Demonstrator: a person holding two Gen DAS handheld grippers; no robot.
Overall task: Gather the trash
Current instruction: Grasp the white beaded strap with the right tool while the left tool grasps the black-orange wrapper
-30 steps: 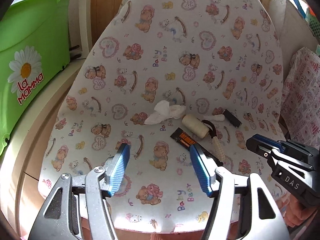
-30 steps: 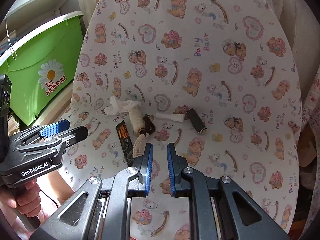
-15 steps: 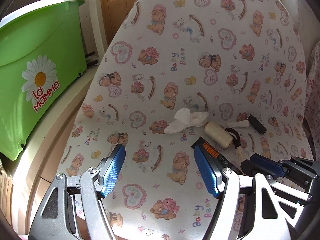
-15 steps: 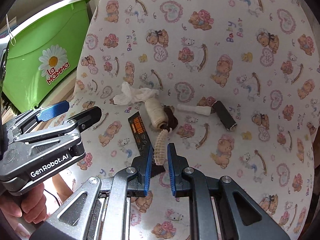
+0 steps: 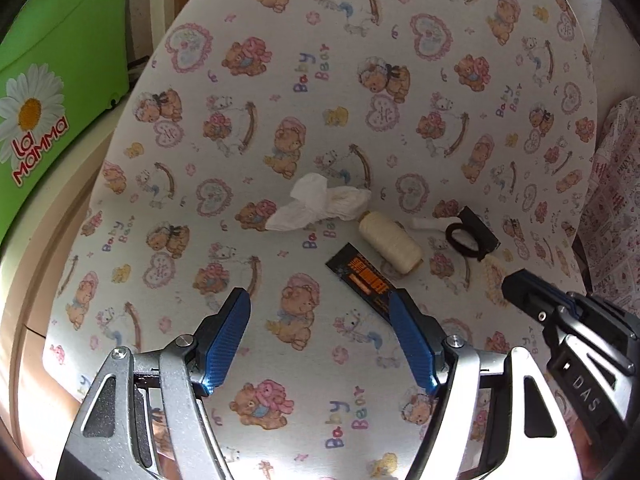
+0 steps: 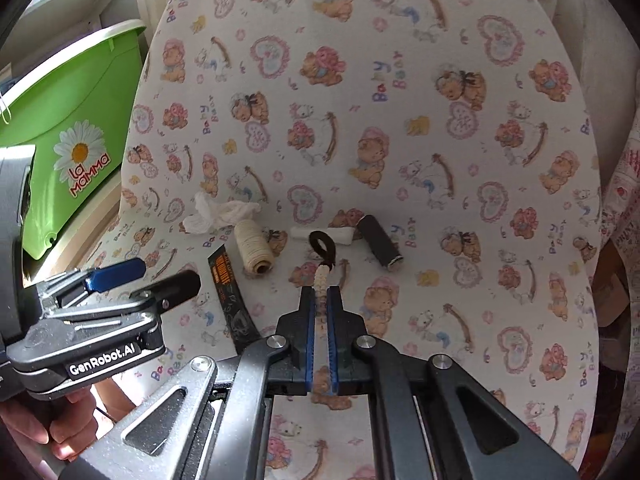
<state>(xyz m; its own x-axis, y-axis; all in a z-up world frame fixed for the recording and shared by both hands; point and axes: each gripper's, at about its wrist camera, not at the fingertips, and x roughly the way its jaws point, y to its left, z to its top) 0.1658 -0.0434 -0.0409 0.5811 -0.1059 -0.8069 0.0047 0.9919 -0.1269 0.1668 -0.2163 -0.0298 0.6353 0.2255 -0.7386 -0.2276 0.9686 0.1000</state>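
Note:
On the teddy-bear print cover [image 5: 360, 80] lie a crumpled white tissue [image 5: 320, 204], a cream thread spool [image 5: 390, 242], a black and orange wrapper [image 5: 362, 276], a white stick [image 6: 344, 236] and a dark cylinder [image 6: 378, 244]. My right gripper [image 6: 320, 294] is shut on a beaded cord with a dark loop [image 6: 322, 254]; the cord [image 5: 494, 280] also shows beside its tip in the left wrist view. My left gripper [image 5: 320, 308] is open and empty, above the cover, its right finger over the wrapper's near end.
A green bin [image 5: 52, 80] marked "La Mamma" stands at the left on a pale ledge [image 5: 52, 232]; it also shows in the right wrist view [image 6: 76, 120]. A patterned cloth [image 5: 616, 216] hangs at the right edge.
Both grippers moved forward toward the items. My right gripper closed on the beaded cord, and the dark loop now stands away from the spool.

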